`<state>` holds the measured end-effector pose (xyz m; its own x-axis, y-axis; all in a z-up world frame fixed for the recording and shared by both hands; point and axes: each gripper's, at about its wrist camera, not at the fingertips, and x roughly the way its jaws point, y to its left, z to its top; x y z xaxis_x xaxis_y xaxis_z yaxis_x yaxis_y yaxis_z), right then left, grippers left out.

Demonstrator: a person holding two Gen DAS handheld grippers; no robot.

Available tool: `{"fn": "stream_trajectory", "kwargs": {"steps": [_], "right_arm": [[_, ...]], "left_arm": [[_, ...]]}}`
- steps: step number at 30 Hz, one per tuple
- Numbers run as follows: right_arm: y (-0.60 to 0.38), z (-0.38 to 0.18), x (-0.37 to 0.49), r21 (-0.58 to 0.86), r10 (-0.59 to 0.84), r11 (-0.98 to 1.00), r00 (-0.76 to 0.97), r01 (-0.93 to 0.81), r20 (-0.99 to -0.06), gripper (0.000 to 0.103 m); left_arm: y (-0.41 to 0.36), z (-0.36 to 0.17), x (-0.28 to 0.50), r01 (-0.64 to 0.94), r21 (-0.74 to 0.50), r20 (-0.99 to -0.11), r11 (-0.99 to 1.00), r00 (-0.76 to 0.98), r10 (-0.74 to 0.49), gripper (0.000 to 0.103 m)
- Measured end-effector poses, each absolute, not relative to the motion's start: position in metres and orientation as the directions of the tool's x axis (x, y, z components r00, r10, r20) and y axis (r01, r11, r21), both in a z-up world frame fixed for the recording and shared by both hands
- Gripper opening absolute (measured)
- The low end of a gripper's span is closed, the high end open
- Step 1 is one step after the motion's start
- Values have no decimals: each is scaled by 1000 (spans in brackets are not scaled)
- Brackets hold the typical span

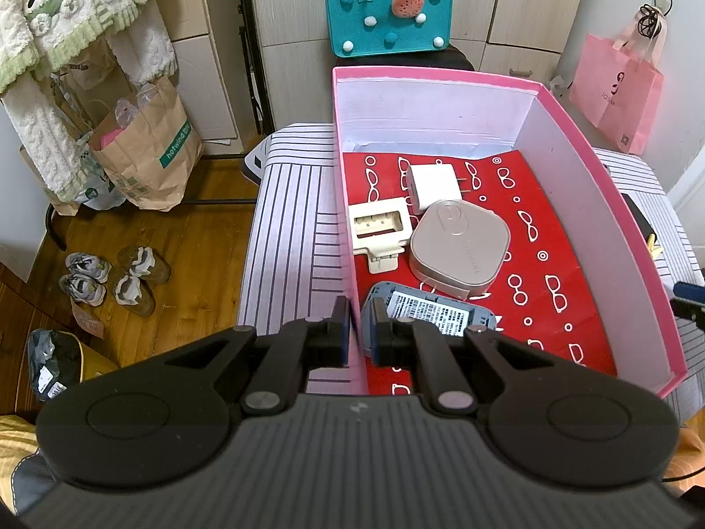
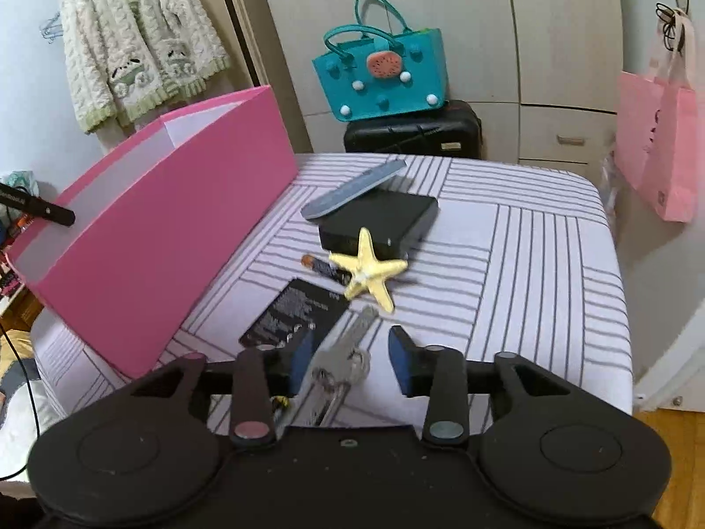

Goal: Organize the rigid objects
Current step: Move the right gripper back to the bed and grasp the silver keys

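My left gripper is shut on the near left wall of the pink box. Inside the box lie a white charger, a cream plastic holder, a beige rounded case and a grey device with a label. My right gripper is open over a bunch of keys on the striped table. Ahead of it lie a black card, a yellow starfish, a battery, a black box and a grey nail file. The pink box stands to the left.
A striped cloth covers the table. A teal bag on a black suitcase stands behind. A pink bag hangs at the right. Paper bags and shoes are on the floor at the left.
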<state>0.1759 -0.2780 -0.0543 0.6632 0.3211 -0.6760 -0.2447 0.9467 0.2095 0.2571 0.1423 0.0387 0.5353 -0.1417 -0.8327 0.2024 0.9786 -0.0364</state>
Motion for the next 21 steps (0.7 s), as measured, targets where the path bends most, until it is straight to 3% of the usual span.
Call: {"fn": "stream_trajectory", "kwargs": {"steps": [6, 7, 9, 10, 11, 13, 16, 19, 21], "right_arm": [[-264, -69, 170, 153, 275, 959, 656, -238, -703, 46], [-261, -69, 169, 137, 264, 962, 666, -237, -697, 34], [-259, -69, 170, 123, 258, 963, 676, -241, -690, 24], [-259, -68, 172, 125, 265, 960, 675, -249, -688, 8], [-260, -67, 173, 127, 270, 959, 673, -254, -688, 1], [-261, -67, 176, 134, 275, 958, 676, -254, -684, 1], [-263, -68, 180, 144, 283, 956, 672, -256, -684, 10], [-262, -69, 182, 145, 276, 959, 672, -245, -687, 42], [-262, -68, 182, 152, 274, 960, 682, -234, -679, 47]], "left_arm": [[143, 39, 257, 201, -38, -832, 979, 536, -142, 8], [142, 39, 257, 202, -37, -832, 979, 536, -142, 8], [142, 39, 257, 203, -35, -832, 979, 536, -140, 8], [143, 39, 257, 203, -35, -832, 979, 536, -141, 8], [142, 39, 257, 203, -35, -832, 979, 536, -141, 8], [143, 40, 257, 204, -31, -832, 979, 537, -138, 8], [143, 40, 257, 203, -31, -832, 979, 537, -138, 8], [143, 41, 257, 202, -32, -833, 979, 536, -138, 8], [143, 41, 257, 202, -32, -833, 979, 536, -138, 8]]}}
